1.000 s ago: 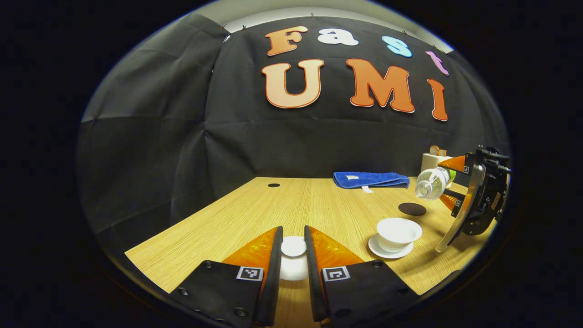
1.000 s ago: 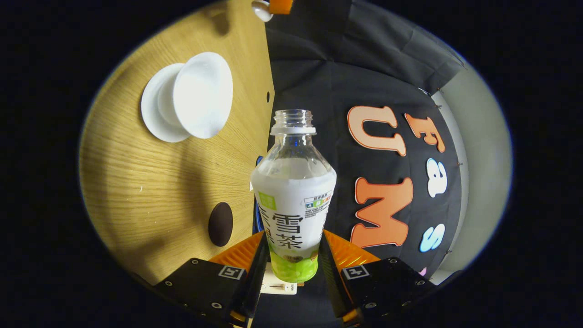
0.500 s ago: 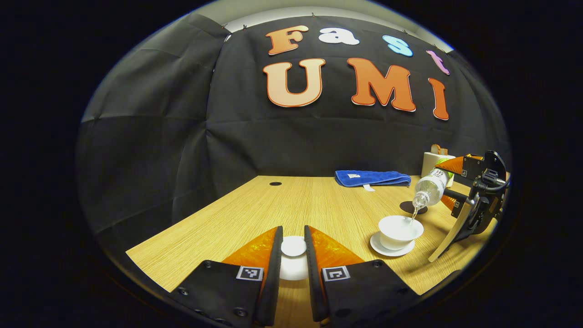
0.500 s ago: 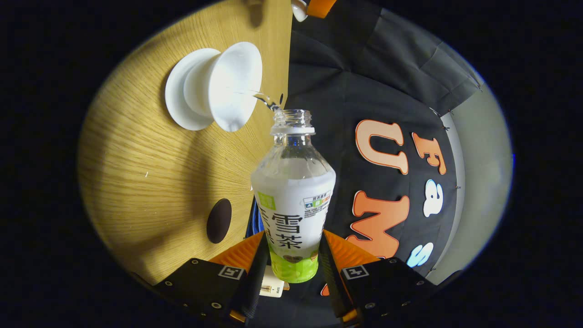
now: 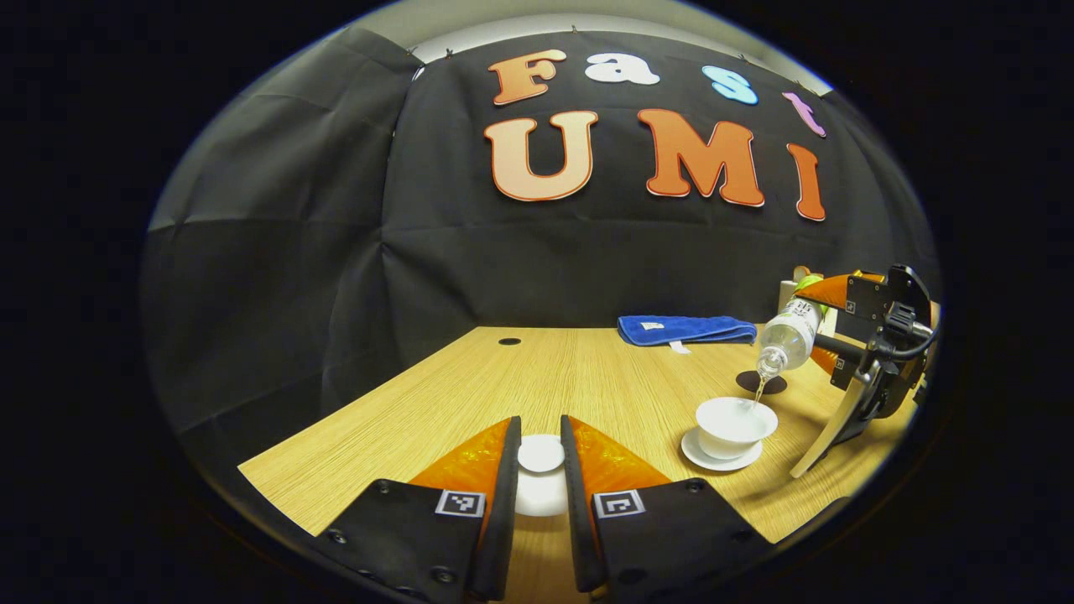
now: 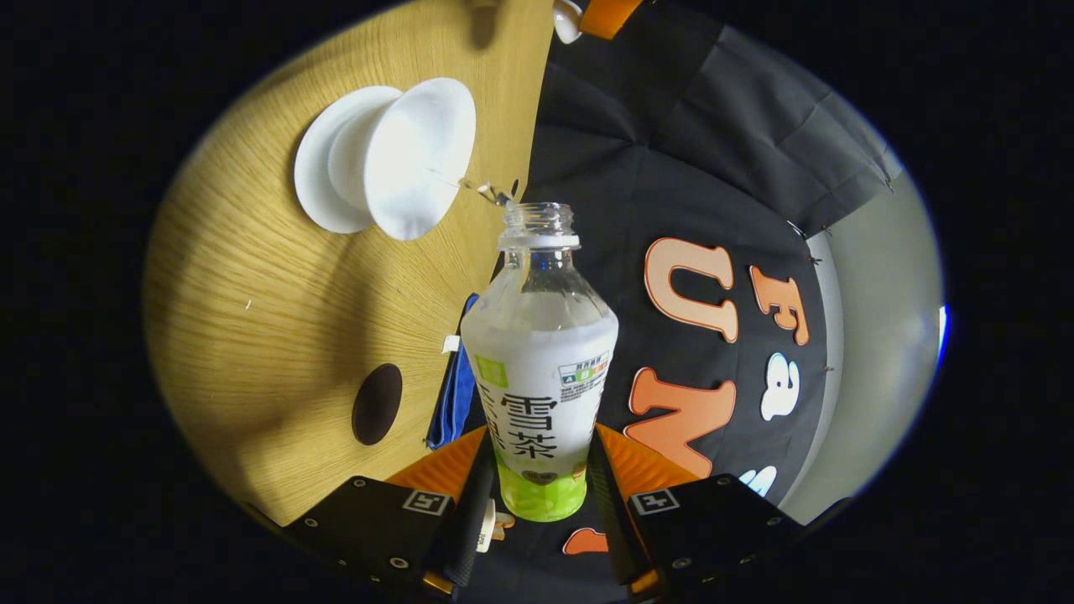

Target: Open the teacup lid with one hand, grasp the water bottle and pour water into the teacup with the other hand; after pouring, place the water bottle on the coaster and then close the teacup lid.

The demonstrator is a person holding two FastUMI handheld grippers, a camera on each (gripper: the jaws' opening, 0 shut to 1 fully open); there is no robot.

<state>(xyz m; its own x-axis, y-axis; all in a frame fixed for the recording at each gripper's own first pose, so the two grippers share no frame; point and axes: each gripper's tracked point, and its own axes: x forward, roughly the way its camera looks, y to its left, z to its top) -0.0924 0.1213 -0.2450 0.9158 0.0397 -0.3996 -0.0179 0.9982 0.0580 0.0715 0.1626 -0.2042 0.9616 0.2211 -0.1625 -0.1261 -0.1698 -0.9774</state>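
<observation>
Bottle (image 6: 539,352), light, slick plastic, tilts over the teacup (image 5: 735,417) on the bench (image 5: 545,386), water trickling; the right hand-held gripper (image 6: 537,470) clamps its lower body. Left hand-held gripper (image 5: 541,470) pinches the fragile lid (image 5: 540,454) by its knob.

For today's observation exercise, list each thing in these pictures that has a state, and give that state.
Teacup: uncovered, on its saucer, taking in water.
Lid: off the cup, held between the left gripper fingers.
Water bottle: uncapped, tilted, pouring, clamped by the right gripper.
Coaster: bare.
Blue towel: folded, lying flat.
</observation>
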